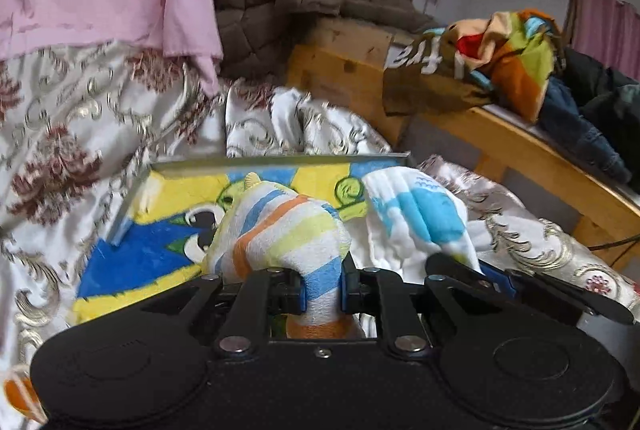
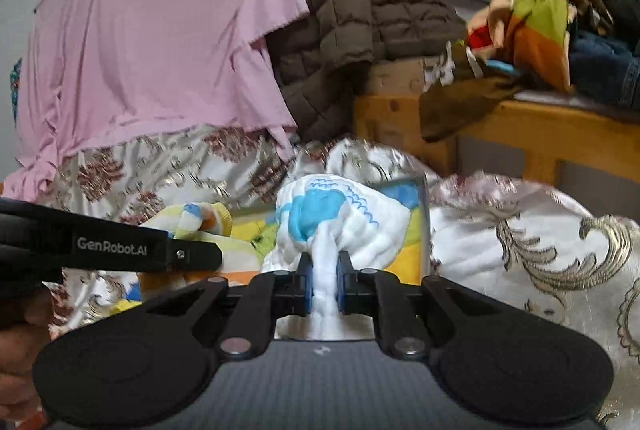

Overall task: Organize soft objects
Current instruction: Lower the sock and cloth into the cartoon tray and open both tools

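Note:
My left gripper [image 1: 323,292] is shut on a striped towel [image 1: 280,226] with white, blue, orange and yellow bands, bunched above a metal tray [image 1: 280,161] lined with a blue and yellow cartoon cloth [image 1: 132,258]. My right gripper [image 2: 323,284] is shut on a white quilted cloth with blue patches [image 2: 332,213], held over the right side of the same tray [image 2: 424,189]. The white cloth [image 1: 416,213] and the right gripper [image 1: 496,276] also show in the left wrist view. The striped towel [image 2: 204,218] and the left gripper's arm [image 2: 120,248] show at the left of the right wrist view.
The tray lies on a bed with a white, gold-patterned cover [image 2: 540,250]. A pink sheet [image 2: 160,37] and a brown quilted jacket [image 2: 360,9] hang behind. A wooden bed frame [image 1: 520,145] at the right carries a multicoloured cloth [image 1: 516,49] and dark jeans [image 1: 580,125].

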{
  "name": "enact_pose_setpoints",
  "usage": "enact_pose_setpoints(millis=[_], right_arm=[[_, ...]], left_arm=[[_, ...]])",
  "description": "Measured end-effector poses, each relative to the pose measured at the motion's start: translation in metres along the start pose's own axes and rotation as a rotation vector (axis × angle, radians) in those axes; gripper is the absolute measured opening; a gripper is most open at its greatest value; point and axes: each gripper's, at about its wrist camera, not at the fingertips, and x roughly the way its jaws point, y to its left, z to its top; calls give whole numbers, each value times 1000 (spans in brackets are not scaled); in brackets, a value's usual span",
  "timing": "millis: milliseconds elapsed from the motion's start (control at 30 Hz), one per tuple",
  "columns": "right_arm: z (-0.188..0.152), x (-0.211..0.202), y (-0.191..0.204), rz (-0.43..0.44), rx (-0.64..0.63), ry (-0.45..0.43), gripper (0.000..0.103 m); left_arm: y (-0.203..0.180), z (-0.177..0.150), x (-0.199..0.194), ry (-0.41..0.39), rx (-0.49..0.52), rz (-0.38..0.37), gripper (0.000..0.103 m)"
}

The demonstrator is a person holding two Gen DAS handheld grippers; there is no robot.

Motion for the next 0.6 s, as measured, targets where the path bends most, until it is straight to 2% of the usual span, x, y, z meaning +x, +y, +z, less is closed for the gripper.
enact_pose_setpoints(millis=[133,300,500,600], right_arm=[[-7,12,-5,-23,10,59,13],[-11,19,-7,-28,8,91,16],[-17,26,-2,-51,-42,134,30],[-18,26,-4,-52,-30,142,36]], left_arm=[[1,-11,22,50,-11,33,16],[2,-19,40,114,-45,92,16],[-3,-21,58,181,0,183,17],[-4,-24,59,204,22,205,21]])
